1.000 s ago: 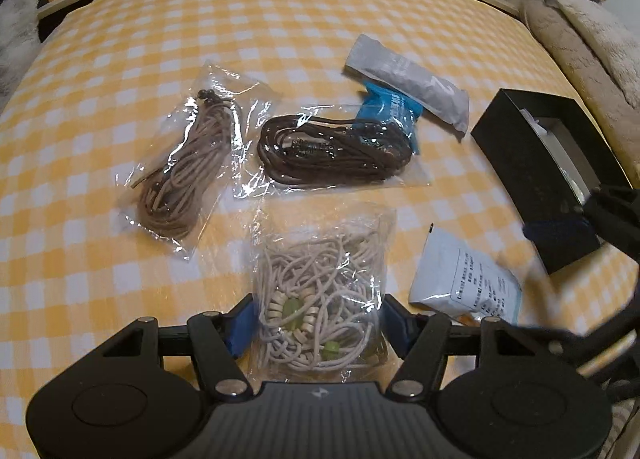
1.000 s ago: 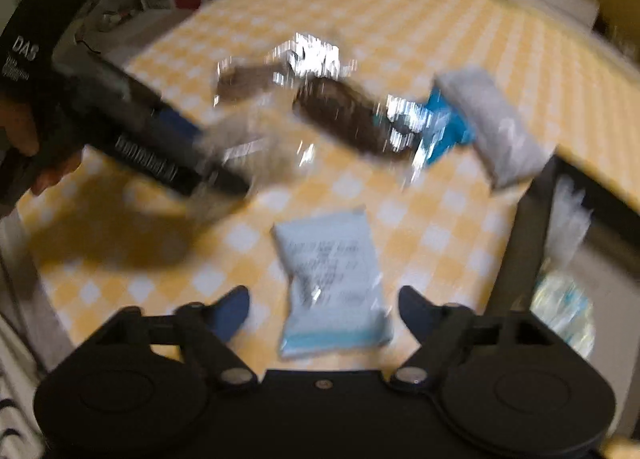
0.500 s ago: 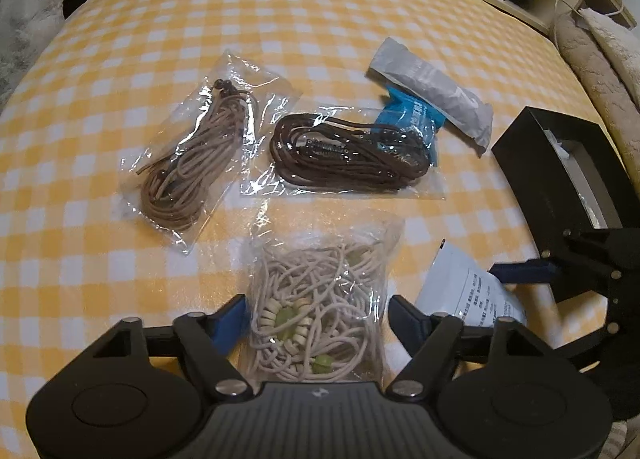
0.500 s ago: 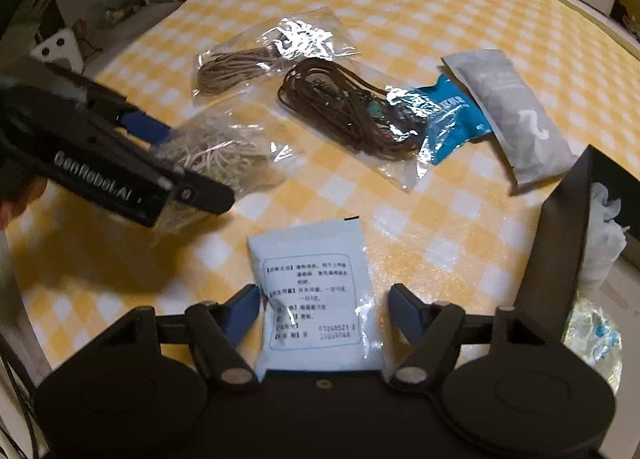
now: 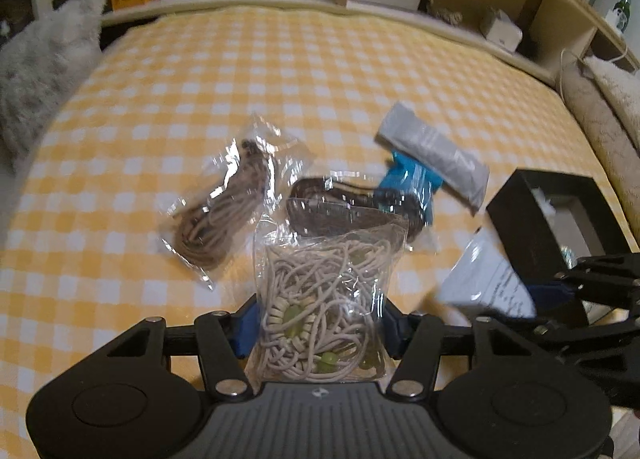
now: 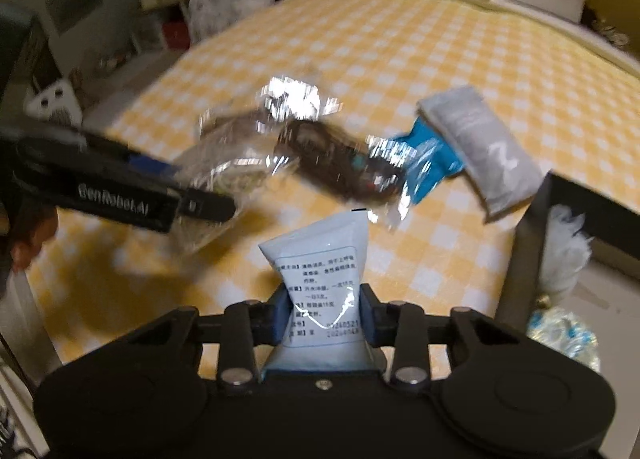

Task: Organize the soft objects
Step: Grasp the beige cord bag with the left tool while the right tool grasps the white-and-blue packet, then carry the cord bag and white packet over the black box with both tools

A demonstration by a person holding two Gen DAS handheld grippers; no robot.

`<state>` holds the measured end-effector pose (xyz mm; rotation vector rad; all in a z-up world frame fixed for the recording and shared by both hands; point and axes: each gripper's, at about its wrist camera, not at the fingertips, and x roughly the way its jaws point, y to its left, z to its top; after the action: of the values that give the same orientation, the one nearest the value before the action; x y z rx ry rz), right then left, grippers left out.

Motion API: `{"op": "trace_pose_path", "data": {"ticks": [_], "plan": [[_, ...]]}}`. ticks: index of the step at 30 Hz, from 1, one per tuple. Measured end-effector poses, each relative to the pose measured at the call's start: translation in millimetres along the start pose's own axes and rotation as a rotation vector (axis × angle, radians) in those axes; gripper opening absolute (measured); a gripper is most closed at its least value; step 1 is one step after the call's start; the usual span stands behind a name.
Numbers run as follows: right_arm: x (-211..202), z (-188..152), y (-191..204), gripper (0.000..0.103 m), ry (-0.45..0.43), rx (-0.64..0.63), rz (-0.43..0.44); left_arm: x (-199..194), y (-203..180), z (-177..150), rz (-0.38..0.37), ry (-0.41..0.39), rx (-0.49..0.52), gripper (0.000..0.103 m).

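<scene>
Both pick-ups are in hand: the left tongs (image 5: pixel 316 333) are closing on the bag of pale cord (image 5: pixel 324 299), low in the frame, and the right tongs (image 6: pixel 325 317) are closing on the white sachet (image 6: pixel 320 283) — pinched, lower centre. Next, I judge, carry both to the black box (image 5: pixel 536 219) at right.

A clear bag of pale cord with green beads (image 5: pixel 320 315) stands lifted between the left tongs (image 5: pixel 316 329), a white printed sachet (image 6: pixel 326 287) is pinched upright in the right tongs (image 6: pixel 325 321), while tan-cord (image 5: pixel 224 215), dark-cord (image 5: pixel 344 215), blue (image 5: pixel 412 183) and grey (image 5: pixel 436 155) packets lie on the checked surface (image 5: pixel 280 79).
</scene>
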<state>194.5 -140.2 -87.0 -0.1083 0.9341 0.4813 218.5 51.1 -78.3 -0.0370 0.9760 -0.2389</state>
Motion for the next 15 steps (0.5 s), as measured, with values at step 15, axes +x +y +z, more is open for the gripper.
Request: {"op": "trace_pose_path", "data": {"ticks": [15], "plan": [[-94.5,0.7,-44.4,0.036,-0.201,0.212,-0.119,-40.0,-45.5,5.5,-0.121,-0.143,0.011,0.059]]}}
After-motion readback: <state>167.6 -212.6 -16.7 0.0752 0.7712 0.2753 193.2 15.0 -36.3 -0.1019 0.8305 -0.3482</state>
